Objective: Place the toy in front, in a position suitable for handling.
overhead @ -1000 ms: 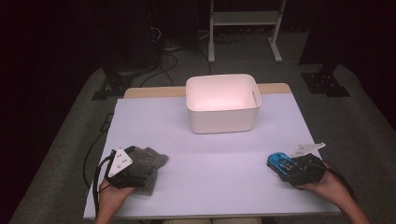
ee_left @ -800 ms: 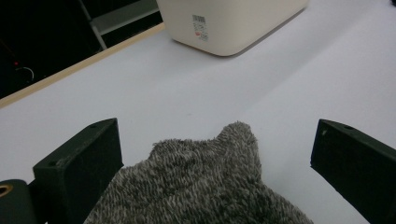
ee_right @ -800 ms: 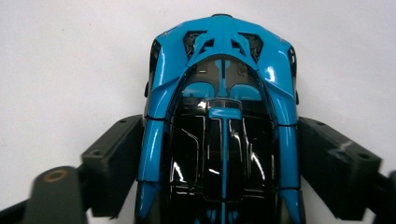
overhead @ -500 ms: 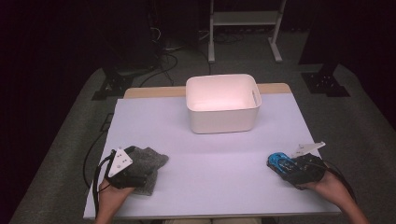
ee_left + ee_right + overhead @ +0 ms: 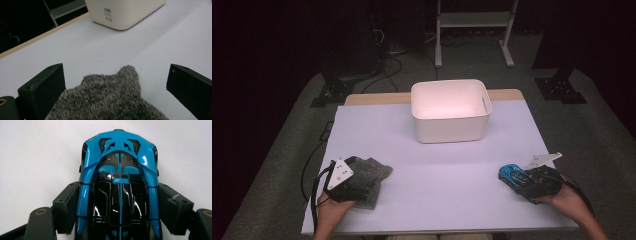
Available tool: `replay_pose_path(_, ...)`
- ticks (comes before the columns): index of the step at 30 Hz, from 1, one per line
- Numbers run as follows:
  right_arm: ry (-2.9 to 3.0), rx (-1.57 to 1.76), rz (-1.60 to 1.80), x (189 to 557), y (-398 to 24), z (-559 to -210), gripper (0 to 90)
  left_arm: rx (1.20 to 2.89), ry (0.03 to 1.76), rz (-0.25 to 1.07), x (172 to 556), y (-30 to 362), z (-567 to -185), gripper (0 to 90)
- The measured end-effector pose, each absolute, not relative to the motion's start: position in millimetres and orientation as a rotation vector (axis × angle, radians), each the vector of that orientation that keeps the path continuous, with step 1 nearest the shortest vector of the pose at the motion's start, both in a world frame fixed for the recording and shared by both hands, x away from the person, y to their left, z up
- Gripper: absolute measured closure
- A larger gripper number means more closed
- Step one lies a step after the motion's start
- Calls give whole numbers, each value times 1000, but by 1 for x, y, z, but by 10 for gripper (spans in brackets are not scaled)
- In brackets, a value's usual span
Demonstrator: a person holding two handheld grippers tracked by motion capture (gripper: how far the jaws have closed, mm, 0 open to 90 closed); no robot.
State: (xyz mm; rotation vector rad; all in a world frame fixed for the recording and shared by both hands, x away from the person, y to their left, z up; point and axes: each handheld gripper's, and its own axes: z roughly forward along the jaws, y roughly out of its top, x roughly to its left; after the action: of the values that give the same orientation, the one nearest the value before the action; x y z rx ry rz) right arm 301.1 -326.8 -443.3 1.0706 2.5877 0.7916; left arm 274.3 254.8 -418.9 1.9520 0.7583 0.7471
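Observation:
A blue and black toy car [image 5: 510, 175] lies on the white table near the front right corner. My right gripper [image 5: 515, 179] has just been closing on it; in the right gripper view both pads press against the car's [image 5: 120, 182] sides, so the right gripper [image 5: 120, 205] is shut on it. At the front left, a grey fuzzy cloth [image 5: 372, 173] lies bunched on the table. My left gripper [image 5: 362, 186] rests over it. In the left gripper view the cloth [image 5: 110, 100] sits between the wide-open jaws of the left gripper [image 5: 115, 85], well clear of the right-hand pad.
A white plastic bin [image 5: 451, 131] stands at the back middle of the white table [image 5: 437, 175], its inside bare; it appears in the left gripper view as the bin [image 5: 125, 12] with a barcode label. A metal stand and cables are on the floor behind.

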Motion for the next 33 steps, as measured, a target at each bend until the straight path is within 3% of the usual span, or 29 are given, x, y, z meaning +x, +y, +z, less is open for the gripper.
replay_pose_path(33, 2575, 982, 866, 296, -312, -420, 267, 1951, 759, 748, 274, 256, -418, 11)
